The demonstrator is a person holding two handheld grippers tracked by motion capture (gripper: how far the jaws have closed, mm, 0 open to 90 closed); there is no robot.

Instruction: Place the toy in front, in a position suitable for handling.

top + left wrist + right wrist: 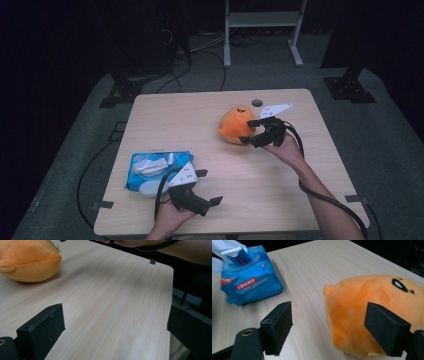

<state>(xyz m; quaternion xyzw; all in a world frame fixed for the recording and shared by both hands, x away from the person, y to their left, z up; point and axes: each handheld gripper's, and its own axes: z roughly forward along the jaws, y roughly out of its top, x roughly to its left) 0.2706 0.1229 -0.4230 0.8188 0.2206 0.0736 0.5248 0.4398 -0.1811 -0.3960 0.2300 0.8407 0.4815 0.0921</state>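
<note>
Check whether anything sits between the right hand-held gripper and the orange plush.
Nothing visible does. The right hand-held gripper is open and right at the plush, with one jaw already alongside it in the right gripper view. The wipes pack lies off by the left hand-held gripper, out of the way.

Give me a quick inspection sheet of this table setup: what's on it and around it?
Surface: pale wooden table, with a round hole near its far edge.
Job's things: orange plush toy lying on the table.
Clutter: blue wipes packet, a tissue sticking out.
Grippers: right gripper open, jaws right beside the plush; left gripper open over bare wood, holding nothing.
Cables: a black cable trails from the right gripper; more on the floor.
Surroundings: grey floor, white metal frame, dark backdrop.
</note>
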